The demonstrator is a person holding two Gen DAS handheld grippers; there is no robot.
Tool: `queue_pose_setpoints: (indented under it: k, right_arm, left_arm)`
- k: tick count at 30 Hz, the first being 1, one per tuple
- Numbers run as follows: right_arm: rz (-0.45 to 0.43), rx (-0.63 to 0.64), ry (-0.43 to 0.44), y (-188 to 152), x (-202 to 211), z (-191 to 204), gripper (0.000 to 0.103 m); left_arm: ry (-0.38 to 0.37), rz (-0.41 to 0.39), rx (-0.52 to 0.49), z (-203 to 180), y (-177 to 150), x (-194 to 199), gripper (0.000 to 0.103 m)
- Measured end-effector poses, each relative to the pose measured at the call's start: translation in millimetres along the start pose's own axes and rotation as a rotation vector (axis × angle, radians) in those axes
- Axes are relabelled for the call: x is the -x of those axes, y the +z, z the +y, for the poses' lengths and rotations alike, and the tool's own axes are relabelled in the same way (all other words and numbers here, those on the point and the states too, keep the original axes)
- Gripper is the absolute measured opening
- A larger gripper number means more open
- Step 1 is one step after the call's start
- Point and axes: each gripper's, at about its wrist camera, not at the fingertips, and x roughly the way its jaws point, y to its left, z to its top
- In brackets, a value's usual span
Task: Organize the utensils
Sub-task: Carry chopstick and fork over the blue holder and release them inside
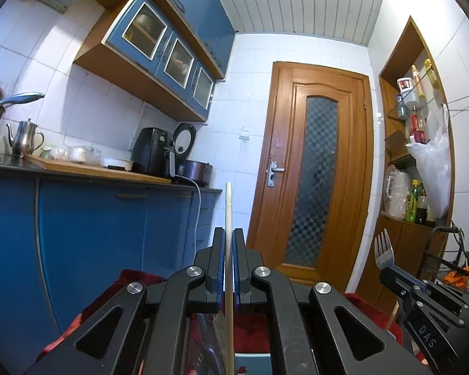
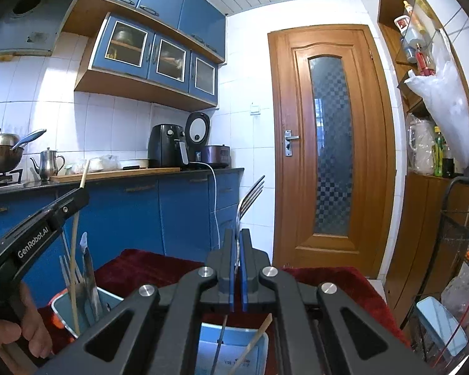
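Observation:
My left gripper (image 1: 229,234) is shut on a wooden chopstick (image 1: 228,206) that stands upright between its pads; its lower end reaches into a light blue container (image 2: 109,301) holding other utensils. It shows in the right wrist view (image 2: 78,197) at the left. My right gripper (image 2: 237,234) is shut on a metal fork (image 2: 250,197), tines up, above a second light blue container (image 2: 259,337) that holds a chopstick (image 2: 256,340). The fork also shows in the left wrist view (image 1: 384,250).
Both containers stand on a dark red cloth (image 2: 159,265). A blue kitchen counter (image 2: 115,175) with kettle, pot and air fryer runs on the left. A wooden door (image 2: 331,143) is ahead. A black wire rack (image 2: 453,250) stands at the right.

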Motion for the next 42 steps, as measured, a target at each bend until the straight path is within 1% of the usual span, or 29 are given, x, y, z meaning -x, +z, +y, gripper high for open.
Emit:
queue_pose_setpoints:
  k: [3,7,11,16,21,25,28,31,36,38,42]
  right_arm:
    - [0.027,0.026,0.021,-4.2,1.5,2.1,0.004]
    - [0.076,0.061,0.05,-11.3,7.1,7.2,0.004]
    - [0.107,0.057,0.071,-15.4,13.7,7.1,0.004]
    - [0.131,0.05,0.081,-20.6,20.4,6.6,0.004]
    - [0.145,0.023,0.096,-23.2,24.8,2.8,0.004]
    - [0.152,0.02,0.098,-26.3,28.0,1.7,0.004]
    - [0.149,0.018,0.1,-26.8,28.7,1.6,0.004]
    - [0.126,0.015,0.093,-23.5,30.5,0.8,0.003]
    - [0.081,-0.005,0.094,-8.4,32.0,-2.5,0.003]
    - [0.051,-0.008,0.085,-1.2,30.6,-3.9,0.003]
    - [0.016,-0.035,0.068,9.6,17.7,-8.0,0.003]
  left_arm:
    - [-0.009,0.014,-0.018,-2.1,-1.0,2.8,0.004]
    - [-0.05,0.051,-0.02,-0.5,4.2,4.8,0.004]
    - [-0.067,0.071,-0.007,7.8,7.8,10.1,0.005]
    - [-0.077,0.081,0.009,17.2,12.3,18.1,0.005]
    - [-0.11,0.092,0.019,17.0,15.4,22.9,0.005]
    - [-0.119,0.083,0.007,13.4,16.5,28.1,0.005]
    - [-0.118,0.076,0.017,14.5,18.3,30.8,0.004]
    - [-0.106,0.055,0.028,16.5,24.7,29.8,0.004]
    - [-0.097,0.03,0.055,19.9,31.9,29.0,0.004]
    - [-0.095,0.035,0.05,18.6,29.7,28.2,0.004]
    - [-0.089,0.073,0.039,17.3,15.5,22.8,0.004]
